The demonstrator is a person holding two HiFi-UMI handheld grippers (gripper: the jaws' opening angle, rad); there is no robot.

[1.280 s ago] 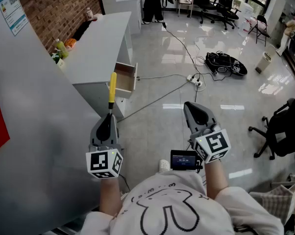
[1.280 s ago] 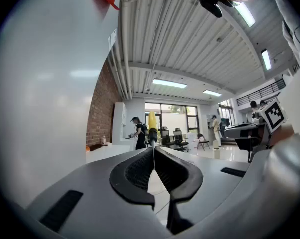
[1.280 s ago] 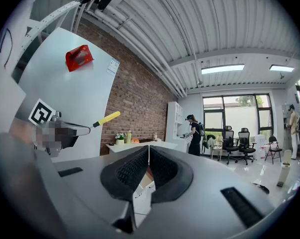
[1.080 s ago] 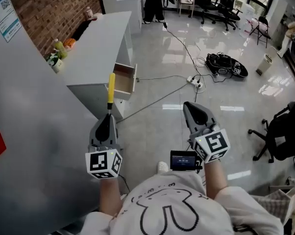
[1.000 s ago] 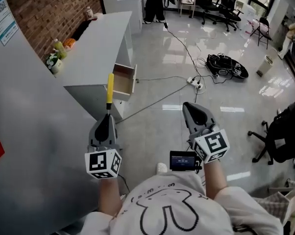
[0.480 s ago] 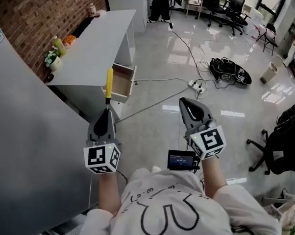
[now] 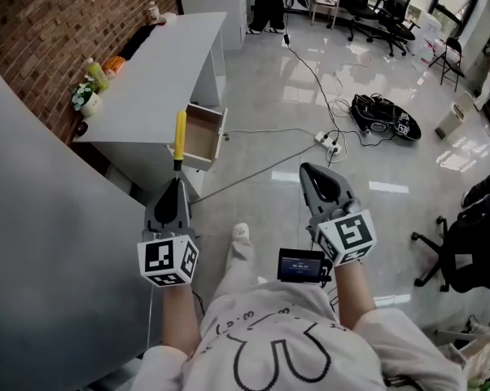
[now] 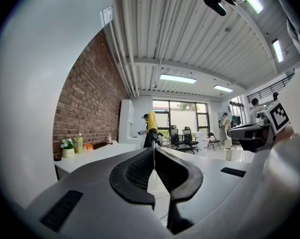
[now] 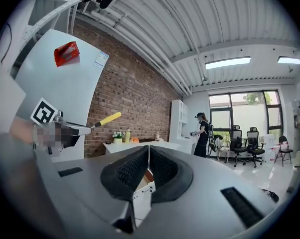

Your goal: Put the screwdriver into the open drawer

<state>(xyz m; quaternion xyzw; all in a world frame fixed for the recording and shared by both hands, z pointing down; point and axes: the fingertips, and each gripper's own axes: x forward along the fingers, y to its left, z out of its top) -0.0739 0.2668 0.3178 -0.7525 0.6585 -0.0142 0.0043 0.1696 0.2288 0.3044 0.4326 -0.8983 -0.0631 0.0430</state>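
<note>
The left hand-held gripper [image 7: 178,184] is clenched on the thin shaft of the screwdriver [image 7: 180,135], whose yellow handle juts toward the desk's [image 7: 168,72] open drawer [image 7: 203,135], well short of it (right hand-held gripper [image 7: 308,169] clenched, empty); light and stiff, the smooth shaft could probably swivel, so a hold nearer the handle seems safer.

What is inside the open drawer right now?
The drawer shows a bare brown wooden interior, nothing visible in it. The yellow screwdriver, gripped in the left claw, covers its left edge in the head view, and its back end lies hidden under the desk.
</note>
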